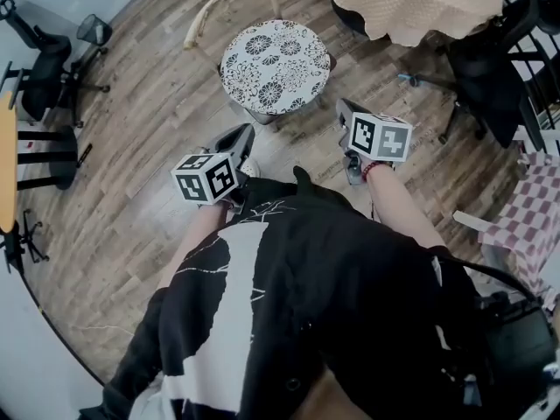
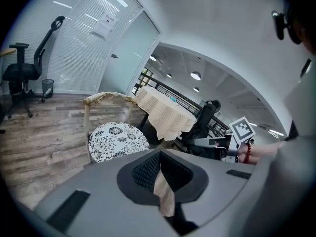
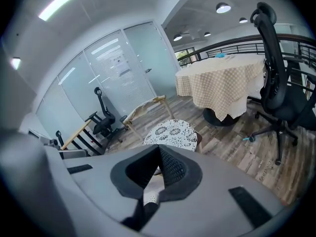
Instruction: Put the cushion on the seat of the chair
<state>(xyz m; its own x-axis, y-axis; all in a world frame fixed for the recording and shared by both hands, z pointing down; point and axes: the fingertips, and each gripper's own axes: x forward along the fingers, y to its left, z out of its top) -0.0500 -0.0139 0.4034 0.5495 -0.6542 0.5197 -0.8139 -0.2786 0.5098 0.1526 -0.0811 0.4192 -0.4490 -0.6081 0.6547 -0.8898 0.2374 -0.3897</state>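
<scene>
Pointing ahead from close in front of the person's body, the left tongs (image 1: 243, 136) were pictured with the jaws pressed together and nothing gripped between them. Only bare floor could be made out past the pads in the left gripper view. The right tongs (image 1: 346, 110) were likewise shown closed and empty, held level with the left and well apart from it.

Just beyond both tips, the round flower-patterned cushion (image 1: 276, 66) was seen lying flat on the seat of the chair (image 1: 229, 3), with the curved wooden backrest on the far side. The seat was covered almost entirely, and only a dark sliver of rim was left showing at the right and near edges. On that evidence the placing was judged to be finished.

A cloth-draped table (image 1: 411, 3) and a black office chair (image 1: 490, 77) were seen beyond and to the right, on the plank floor (image 1: 149, 147).

No tie or strap could be seen, so the cushion was judged to be held by its own weight alone. A slide off the near edge could be caused by a nudge from closed tongs brought back for an adjustment. The chair, standing near the person, could also be knocked by a foot and the cushion shifted off centre.
</scene>
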